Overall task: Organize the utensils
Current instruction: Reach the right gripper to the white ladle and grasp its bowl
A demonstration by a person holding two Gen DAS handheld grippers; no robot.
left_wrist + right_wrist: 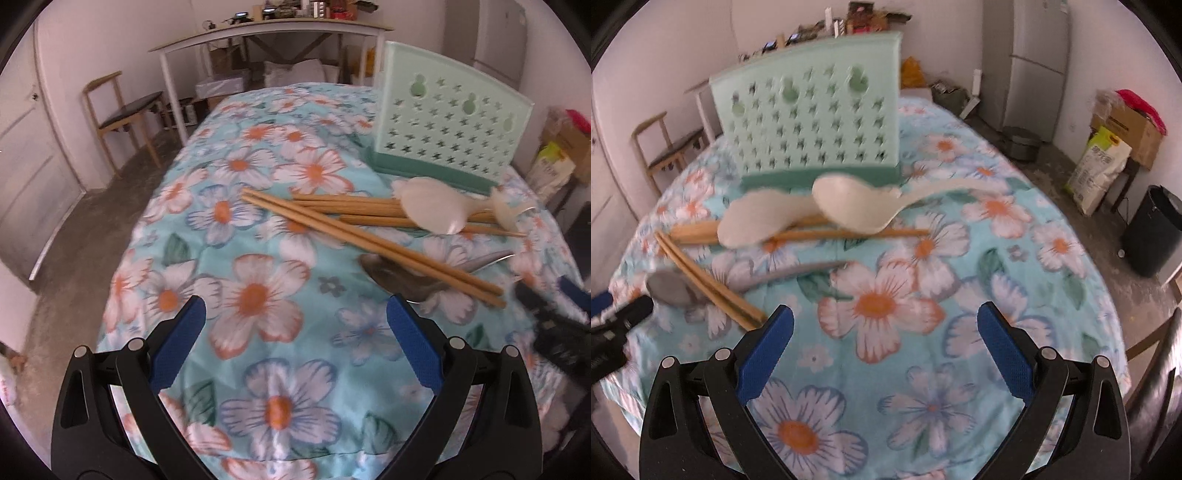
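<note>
A mint-green perforated utensil holder (448, 122) stands on the floral tablecloth (258, 295); it also shows in the right wrist view (812, 114). In front of it lie several wooden chopsticks (369, 236), two white ceramic spoons (432, 208) and a metal spoon (395, 277) under a chopstick pair. In the right wrist view I see the chopsticks (709, 284), the white spoons (857, 206) and the metal spoon (670, 284). My left gripper (295, 314) is open and empty, left of the metal spoon. My right gripper (884, 319) is open and empty above the cloth, right of the chopstick ends.
A wooden chair (122, 110) and a white desk (266, 33) stand beyond the table's far left. A fridge (1034, 62), a cardboard box (1126, 129), a rice sack (1099, 170) and a black bin (1152, 229) stand to the right.
</note>
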